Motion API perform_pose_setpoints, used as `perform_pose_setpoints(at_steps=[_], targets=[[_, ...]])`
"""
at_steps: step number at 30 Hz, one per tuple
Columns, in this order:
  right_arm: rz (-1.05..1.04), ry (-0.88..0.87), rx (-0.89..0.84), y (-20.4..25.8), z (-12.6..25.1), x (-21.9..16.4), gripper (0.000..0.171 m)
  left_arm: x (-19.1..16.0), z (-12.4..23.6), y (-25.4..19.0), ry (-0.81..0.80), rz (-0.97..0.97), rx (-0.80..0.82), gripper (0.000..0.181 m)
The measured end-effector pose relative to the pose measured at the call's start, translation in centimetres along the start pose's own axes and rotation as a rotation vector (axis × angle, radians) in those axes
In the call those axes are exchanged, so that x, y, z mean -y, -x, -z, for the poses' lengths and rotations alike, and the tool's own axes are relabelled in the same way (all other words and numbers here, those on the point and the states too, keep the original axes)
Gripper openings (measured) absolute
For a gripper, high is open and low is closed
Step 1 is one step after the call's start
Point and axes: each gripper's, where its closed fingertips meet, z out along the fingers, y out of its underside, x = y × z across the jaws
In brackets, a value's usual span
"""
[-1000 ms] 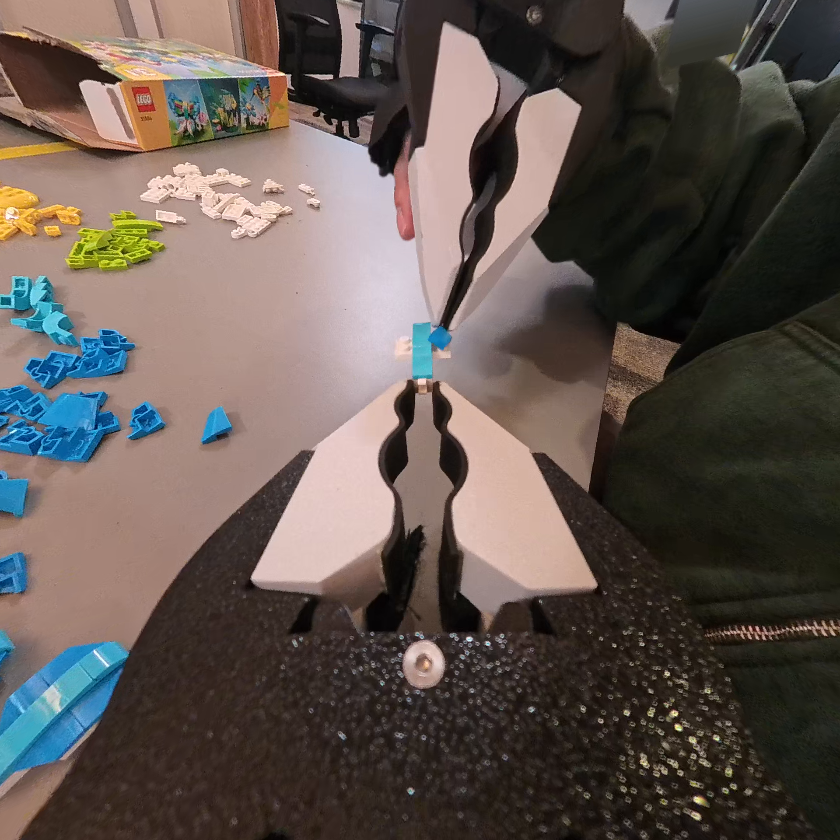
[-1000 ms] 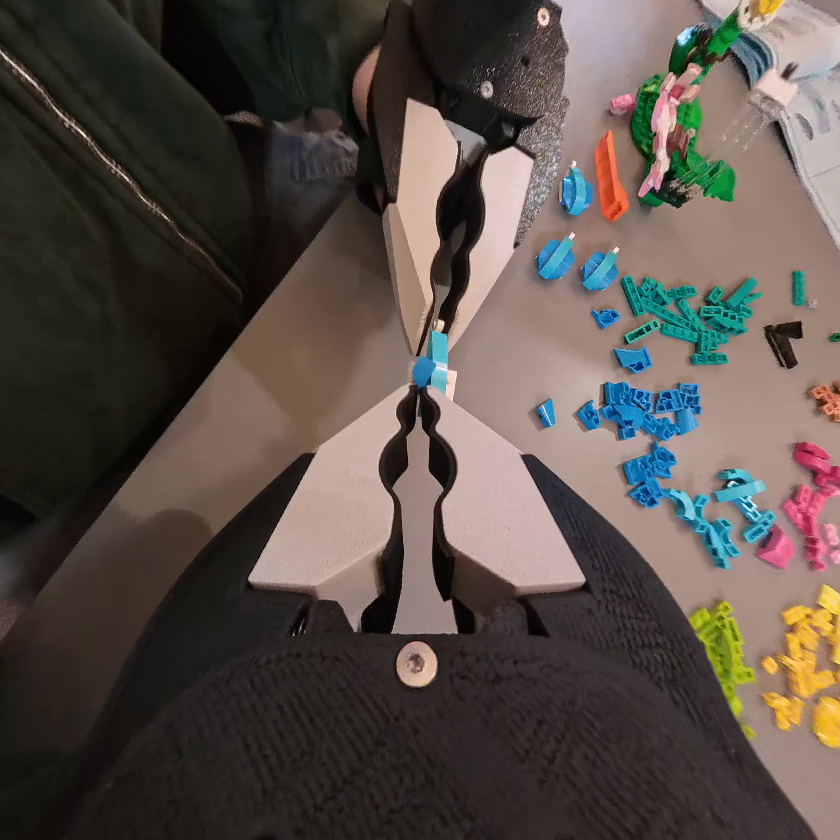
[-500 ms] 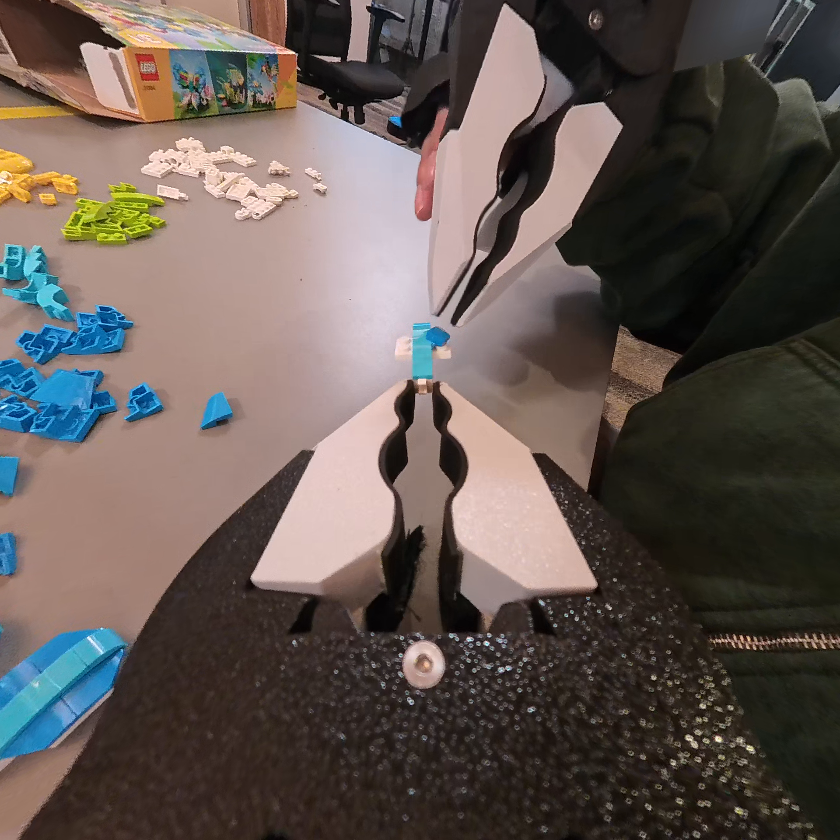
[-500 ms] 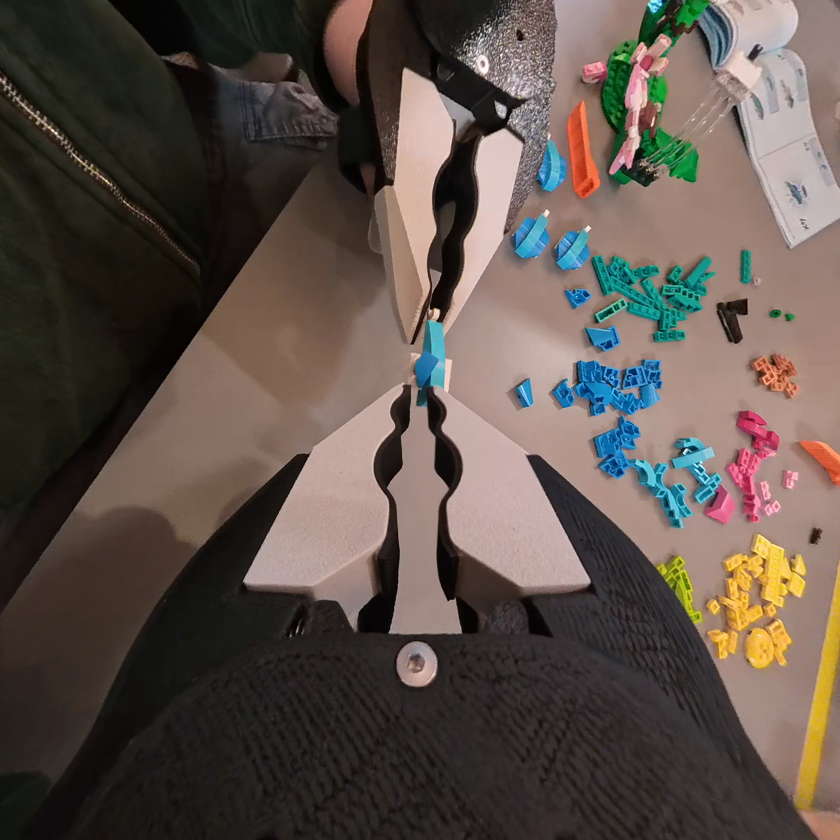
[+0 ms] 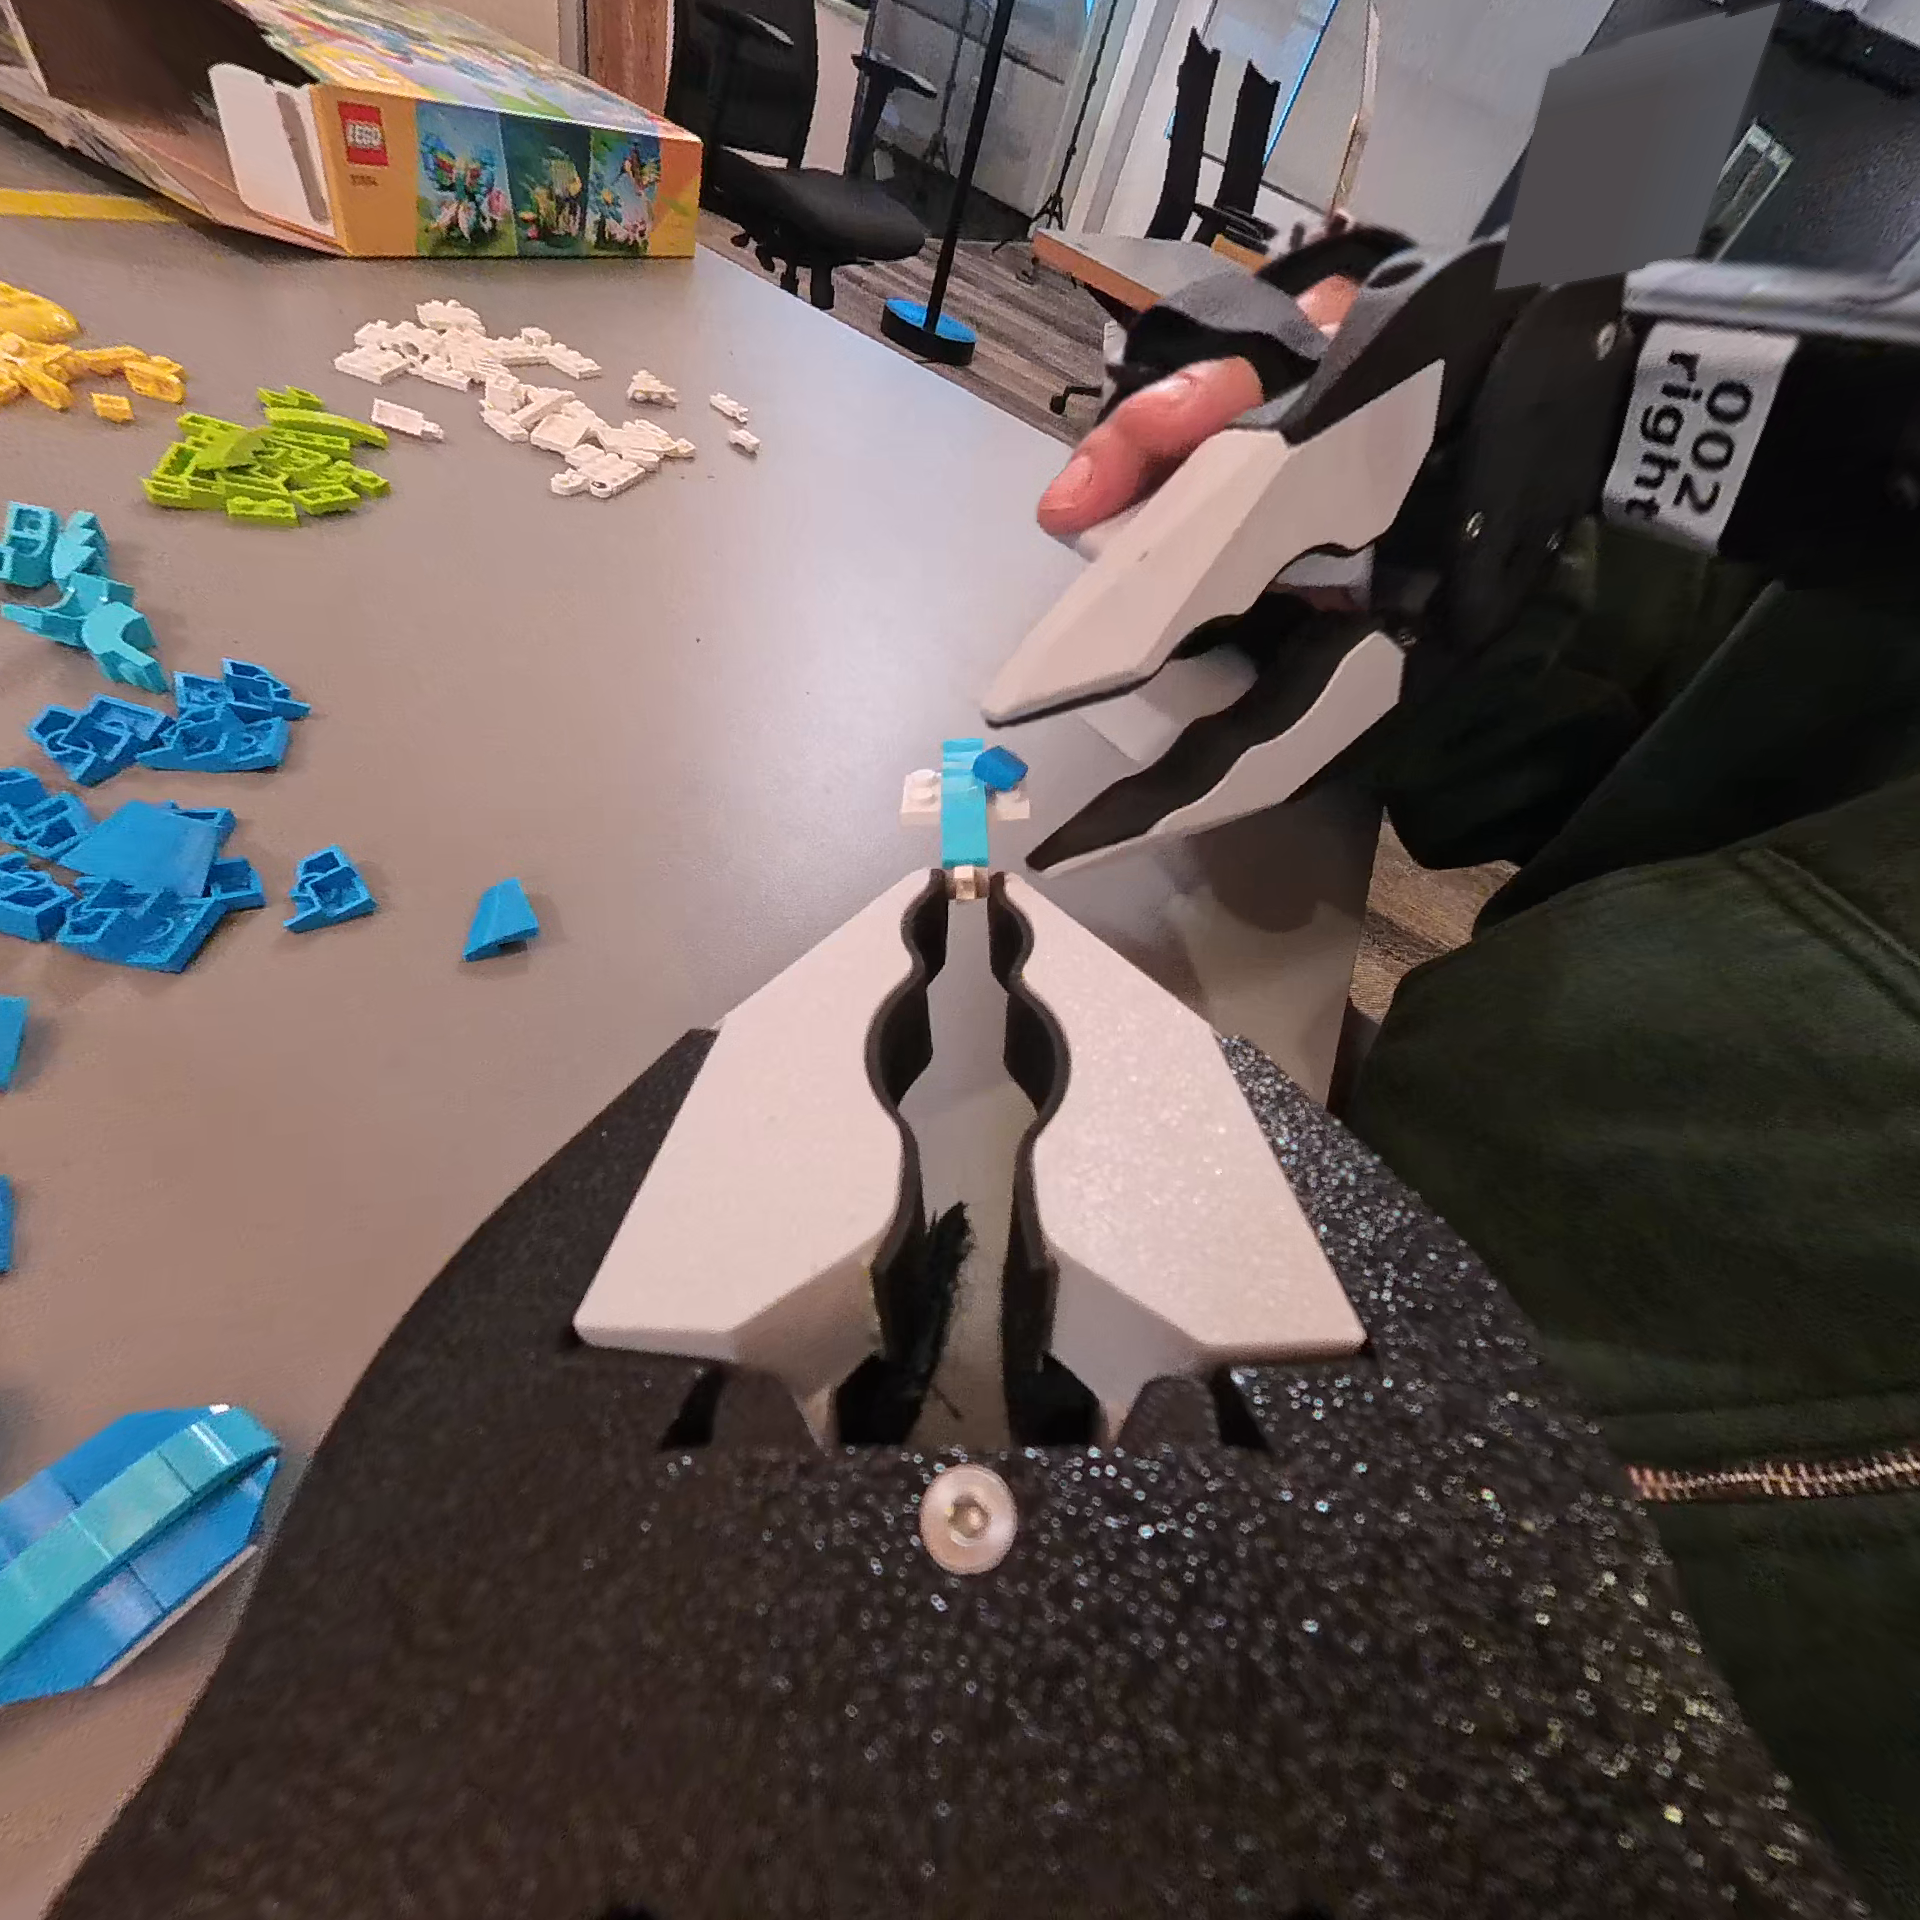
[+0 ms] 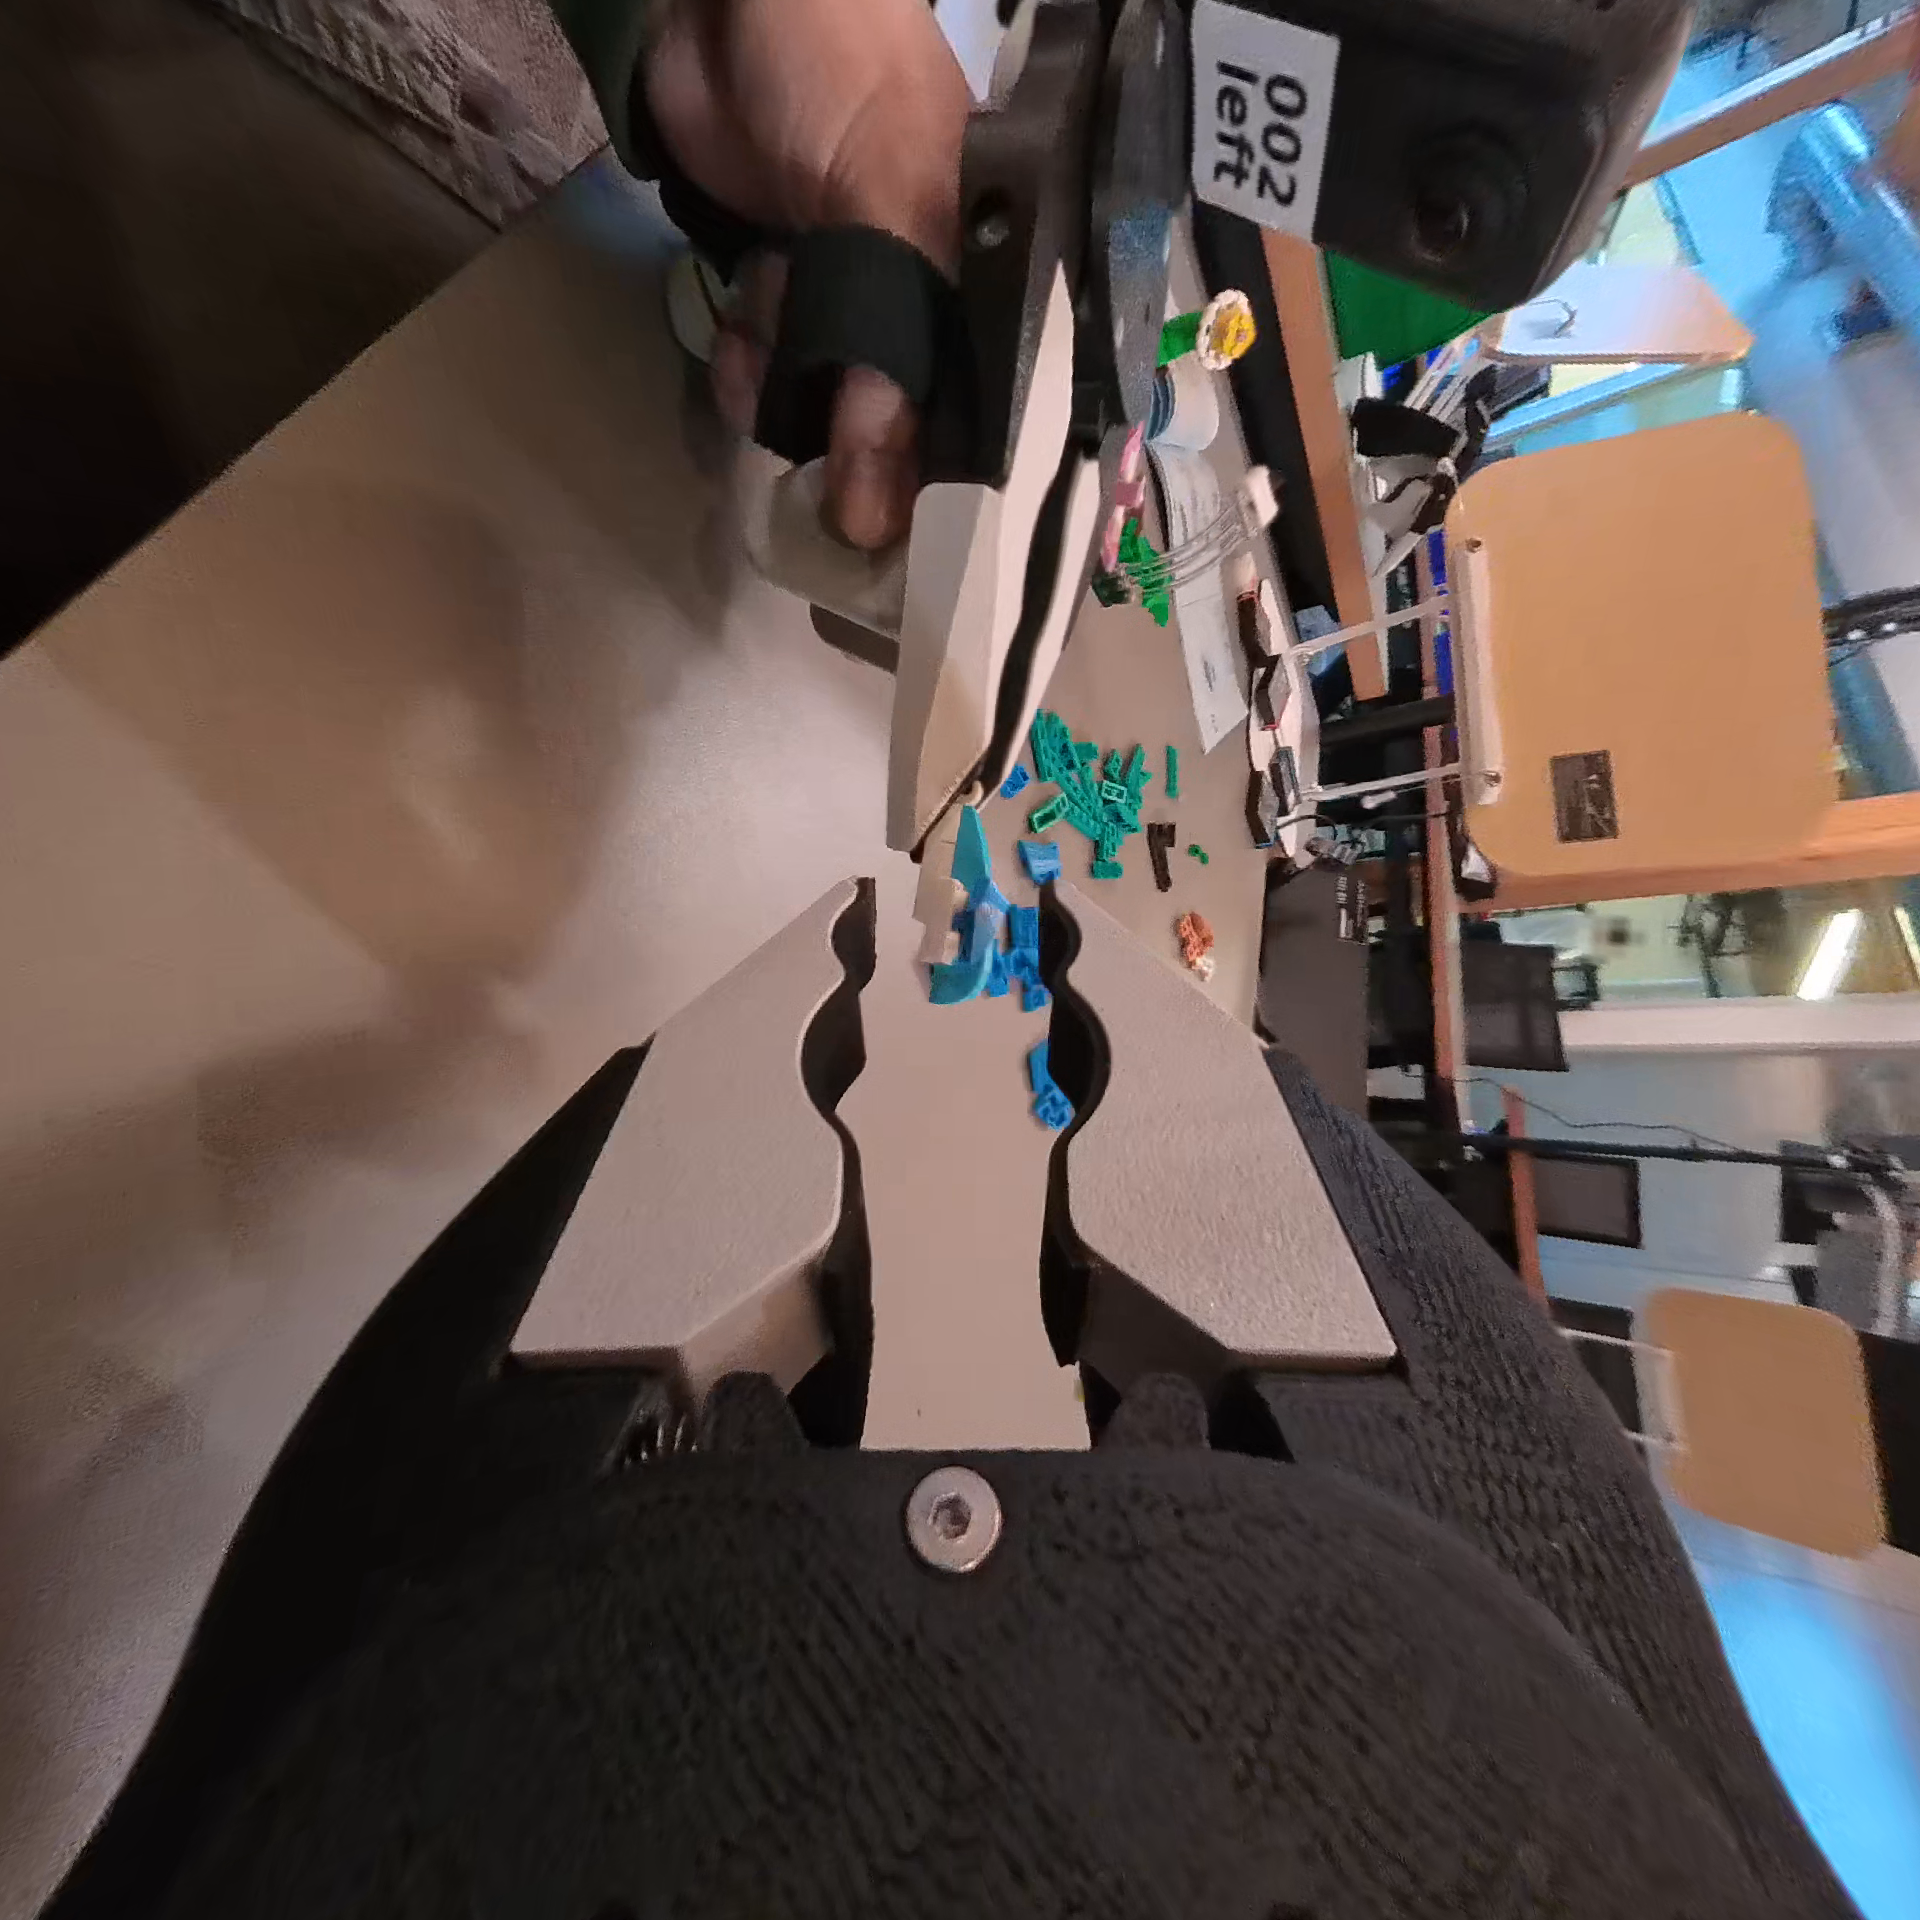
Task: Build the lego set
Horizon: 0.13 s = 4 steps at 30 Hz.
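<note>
In the left wrist view, a printed cardboard box (image 5: 457,156) lay open at the upper left of the frame, on the far part of the grey tabletop (image 5: 582,644). Below it sat loose bricks sorted by colour: a yellow pile (image 5: 62,364) at the left edge, a lime green pile (image 5: 265,468), a white pile (image 5: 520,400), and blue pieces (image 5: 135,831) down the left side. A single blue wedge (image 5: 499,920) lay apart from them, nearer the centre. At the lower left edge rested a curved blue assembly (image 5: 114,1558).

At centre frame the left claw (image 5: 966,883) was pinching the small lego sub-assembly (image 5: 961,805) by its lower end, holding it above the tabletop; it was a light blue strip crossed by white plates, with a darker blue piece on its upper right.

To the right of centre the right claw (image 5: 1013,784) was spread, its tips just beside the sub-assembly and not touching it. A hand (image 5: 1153,436) gripped it from above, and a dark green sleeve (image 5: 1662,1091) filled the right side.

In the right wrist view, rolled sideways, the right claw (image 6: 956,894) stood spread at centre with the sub-assembly (image 6: 961,904) between its tips, held by the left claw (image 6: 951,821) from above. Teal green pieces (image 6: 1091,790) lay right of centre.
</note>
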Motion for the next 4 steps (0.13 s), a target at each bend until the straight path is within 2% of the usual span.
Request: perform_pose_setpoints(at_steps=[1, 4], targets=[[0.011, 0.007, -0.005, 0.09, -0.16, -0.1, 0.029, 0.04, 0.03, -0.01, -0.002, 0.003, -0.003, 0.005], [0.024, 0.014, -0.006, 0.34, -0.5, -0.39, 0.025, 0.07, 0.08, -0.06, -0.006, 0.011, -0.013, 0.005]])
